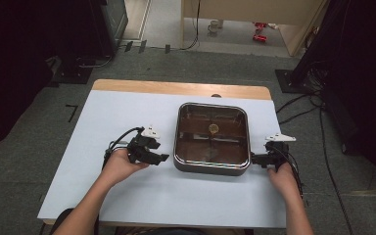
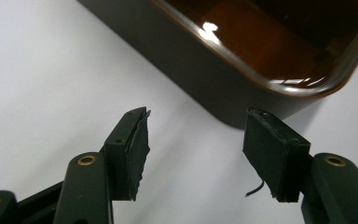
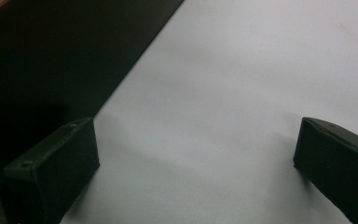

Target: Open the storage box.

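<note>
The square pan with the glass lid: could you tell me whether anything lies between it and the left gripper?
Nothing visible does. The left gripper hangs just left of the square pan, jaws apart and empty, with bare white table between them.

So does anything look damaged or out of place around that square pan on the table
One thing: the rubber pad on one jaw of the left gripper looks frayed and peeling along its edge. The square pan sits flat on the table, lid on, nothing spilled.
</note>
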### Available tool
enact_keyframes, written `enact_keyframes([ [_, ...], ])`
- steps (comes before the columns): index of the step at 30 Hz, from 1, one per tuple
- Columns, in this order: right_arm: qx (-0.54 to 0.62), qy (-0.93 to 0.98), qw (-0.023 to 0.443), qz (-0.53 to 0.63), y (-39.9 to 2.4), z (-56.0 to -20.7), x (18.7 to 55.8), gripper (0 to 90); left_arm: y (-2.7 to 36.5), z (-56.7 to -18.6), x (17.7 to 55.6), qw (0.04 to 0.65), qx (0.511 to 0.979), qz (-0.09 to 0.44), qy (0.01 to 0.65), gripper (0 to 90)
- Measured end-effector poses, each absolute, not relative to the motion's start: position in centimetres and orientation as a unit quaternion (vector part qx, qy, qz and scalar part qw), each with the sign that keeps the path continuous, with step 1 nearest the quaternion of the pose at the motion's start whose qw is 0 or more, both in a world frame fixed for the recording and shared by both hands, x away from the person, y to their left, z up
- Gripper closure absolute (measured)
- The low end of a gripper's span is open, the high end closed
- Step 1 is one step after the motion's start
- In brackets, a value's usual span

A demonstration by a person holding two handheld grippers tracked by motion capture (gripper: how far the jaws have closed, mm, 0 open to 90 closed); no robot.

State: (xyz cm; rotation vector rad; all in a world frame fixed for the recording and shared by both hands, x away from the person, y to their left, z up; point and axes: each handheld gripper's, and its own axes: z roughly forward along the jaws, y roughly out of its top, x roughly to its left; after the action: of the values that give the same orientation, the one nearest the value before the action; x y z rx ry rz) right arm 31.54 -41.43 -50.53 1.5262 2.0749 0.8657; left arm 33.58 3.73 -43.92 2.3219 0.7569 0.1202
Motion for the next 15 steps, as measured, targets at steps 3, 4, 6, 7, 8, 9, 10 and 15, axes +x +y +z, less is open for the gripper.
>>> enact_keyframes([
  [3,0.549,0.746,0.211,0.311,-41.4,-50.5,31.5,0.0,3.6,-43.2,33.5,0.347,0.891,0.048,0.288,40.2],
  [4,0.549,0.747,0.211,0.311,-41.4,-50.5,31.5,0.0,3.6,-43.0,33.4,0.351,0.890,0.050,0.287,40.2],
  [6,0.549,0.746,0.211,0.311,-41.4,-50.5,31.5,0.0,3.5,-42.7,33.4,0.356,0.889,0.052,0.283,40.0],
  [7,0.549,0.746,0.211,0.311,-41.4,-50.5,31.5,0.0,3.3,-42.2,33.3,0.361,0.888,0.058,0.279,39.6],
  [8,0.549,0.746,0.211,0.311,-41.4,-50.5,31.5,0.0,3.2,-42.1,33.2,0.366,0.886,0.062,0.278,39.5],
  [9,0.549,0.746,0.211,0.311,-41.4,-50.5,31.5,0.0,3.0,-41.8,33.1,0.370,0.885,0.066,0.275,39.5],
  [10,0.549,0.746,0.211,0.311,-41.4,-50.5,31.5,0.0,2.9,-41.6,33.1,0.374,0.884,0.068,0.274,39.5],
  [15,0.549,0.746,0.211,0.311,-41.4,-50.5,31.5,0.0,2.4,-41.0,33.0,0.386,0.879,0.067,0.270,38.6],
])
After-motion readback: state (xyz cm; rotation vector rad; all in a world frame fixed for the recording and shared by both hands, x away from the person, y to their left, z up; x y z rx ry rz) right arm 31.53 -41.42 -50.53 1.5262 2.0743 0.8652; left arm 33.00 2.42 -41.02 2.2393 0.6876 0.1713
